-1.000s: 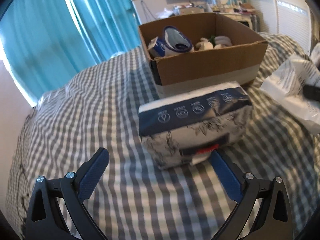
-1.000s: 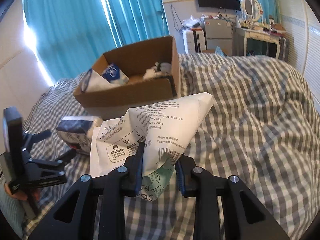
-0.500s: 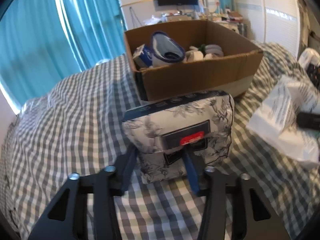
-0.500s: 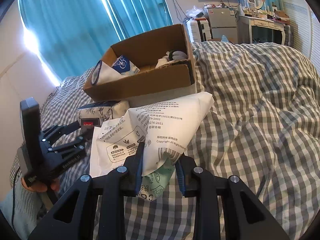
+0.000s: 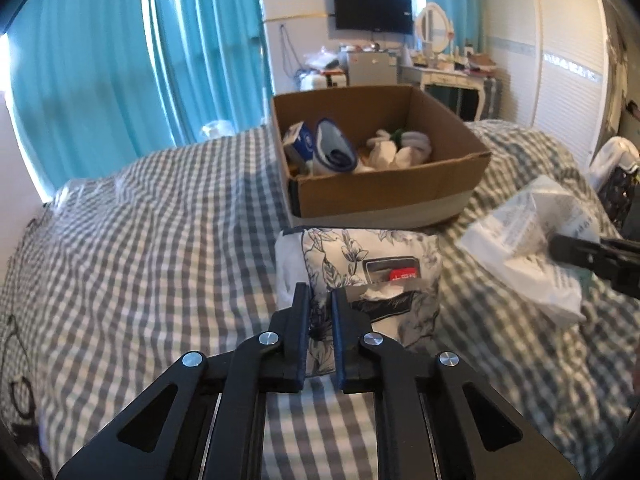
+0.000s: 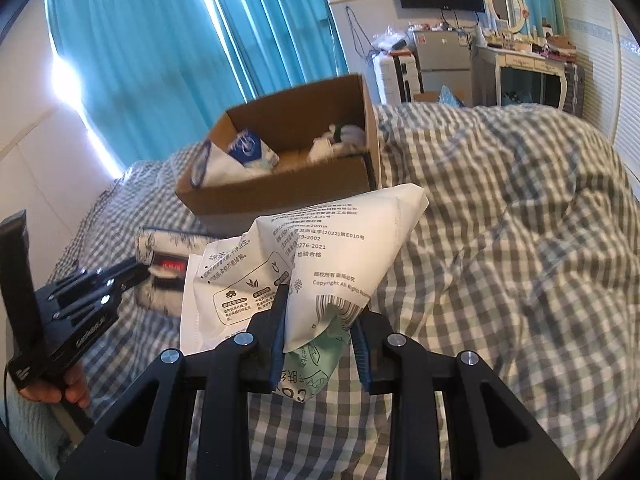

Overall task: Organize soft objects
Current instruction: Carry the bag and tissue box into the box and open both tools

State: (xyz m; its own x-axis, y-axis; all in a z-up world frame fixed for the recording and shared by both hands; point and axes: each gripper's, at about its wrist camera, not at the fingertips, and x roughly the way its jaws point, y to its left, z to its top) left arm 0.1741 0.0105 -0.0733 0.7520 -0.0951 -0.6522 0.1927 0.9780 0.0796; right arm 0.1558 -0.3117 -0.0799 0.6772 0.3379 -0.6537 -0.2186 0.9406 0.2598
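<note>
Two soft packs are gripped: the left hand-held gripper (image 5: 320,320) pinches the floral tissue pack (image 5: 372,276), white tissue poking from its slot, just before the cardboard box (image 5: 384,196). The right hand-held gripper (image 6: 318,334) clamps the crumpled white printed pack (image 6: 320,256) above the checked bed (image 6: 500,240), with open bedding to its right.
</note>
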